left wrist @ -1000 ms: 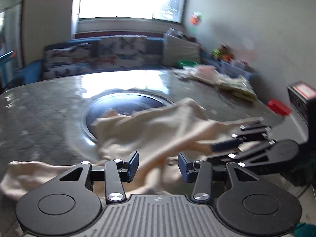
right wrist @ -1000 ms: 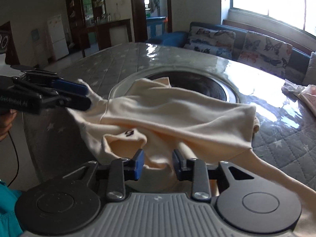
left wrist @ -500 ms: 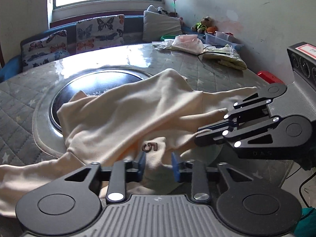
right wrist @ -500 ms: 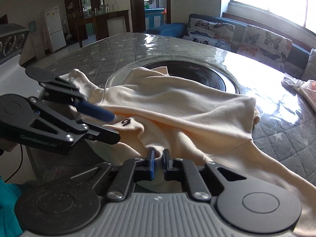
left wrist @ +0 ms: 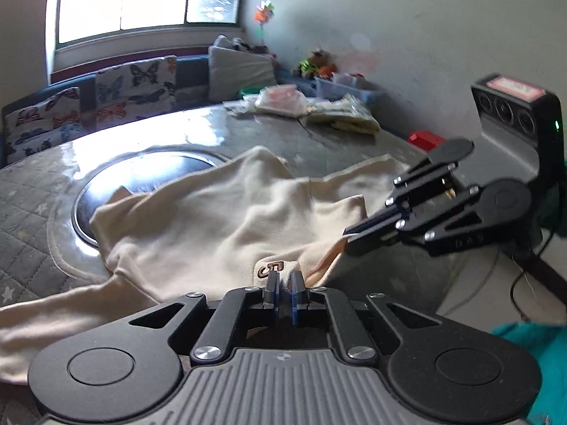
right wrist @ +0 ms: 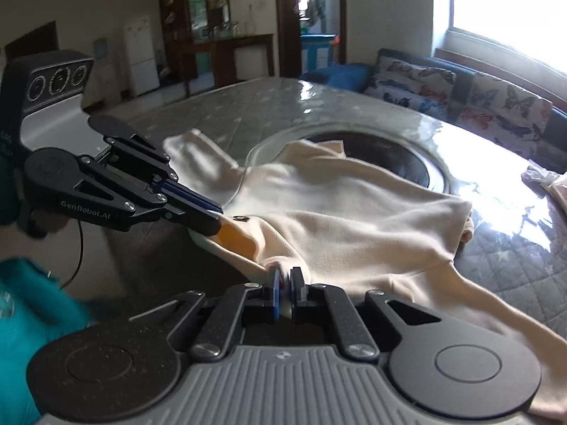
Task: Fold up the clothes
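Observation:
A cream garment lies crumpled on the round quilted table, partly over its dark round inset. My left gripper is shut on the garment's near edge, just below a small patch with a brown figure. To the right, my right gripper is shut on the same edge, which is stretched between the two. In the right wrist view my right gripper pinches a fold of the garment. The left gripper grips the edge further left.
Bags and folded clothes lie at the table's far side, a red object beyond its rim. A sofa with butterfly cushions stands under the window. Teal fabric and a thin black cable hang near the table edge.
Both grippers have closed on the garment's near edge, the right first and then the left. The edge is now lifted slightly and pulled taut between them.

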A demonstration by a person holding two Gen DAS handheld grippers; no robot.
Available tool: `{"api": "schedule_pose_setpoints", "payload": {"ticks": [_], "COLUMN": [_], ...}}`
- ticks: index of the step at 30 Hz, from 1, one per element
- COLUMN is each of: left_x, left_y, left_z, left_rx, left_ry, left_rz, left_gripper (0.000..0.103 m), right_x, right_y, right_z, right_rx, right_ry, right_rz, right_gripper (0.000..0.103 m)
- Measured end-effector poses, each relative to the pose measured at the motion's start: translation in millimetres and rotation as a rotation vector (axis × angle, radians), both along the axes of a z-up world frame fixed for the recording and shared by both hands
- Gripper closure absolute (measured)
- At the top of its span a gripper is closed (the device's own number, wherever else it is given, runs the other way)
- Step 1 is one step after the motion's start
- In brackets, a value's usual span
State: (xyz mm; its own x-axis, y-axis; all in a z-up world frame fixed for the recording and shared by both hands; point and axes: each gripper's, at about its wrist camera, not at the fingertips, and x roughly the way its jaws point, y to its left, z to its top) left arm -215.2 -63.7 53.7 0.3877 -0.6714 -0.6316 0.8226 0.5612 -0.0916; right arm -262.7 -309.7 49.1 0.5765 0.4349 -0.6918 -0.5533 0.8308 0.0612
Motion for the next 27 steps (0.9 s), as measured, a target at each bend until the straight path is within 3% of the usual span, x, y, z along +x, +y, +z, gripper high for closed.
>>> {"api": "schedule_pose_setpoints", "payload": {"ticks": [4,11,16,21,27], "left_x": [-5,-8,9,41,37], "left_y": [-1,6,-8,-27,-33], "left_z": [-10,17,17,-11,-31], "left_rx": [0.048,-0.033,-0.032,-0.001,0.058], "left_ry": [0.023,-0.049,-0.054,0.051,0.090], "left_rz": [-0.059,-0.157,-0.083,0.009,-0.052], "left_gripper": [0.095,0.094,0.092,0.092,0.091], "right_x": [-3,19,28,21,18], "right_y": [-3,-10,1,8,1], "right_z": [1,2,-20,-29,-20], "right_rx": [0.014,0.055,0.029,0.018,0.037], "right_ry": [0.046,0.006,0.037,0.073,0.081], "right_rz": [0.038,-0.060,-0.053,0.000,0.021], "right_gripper": [0.093,0.090,0.090,0.089,0.089]}}
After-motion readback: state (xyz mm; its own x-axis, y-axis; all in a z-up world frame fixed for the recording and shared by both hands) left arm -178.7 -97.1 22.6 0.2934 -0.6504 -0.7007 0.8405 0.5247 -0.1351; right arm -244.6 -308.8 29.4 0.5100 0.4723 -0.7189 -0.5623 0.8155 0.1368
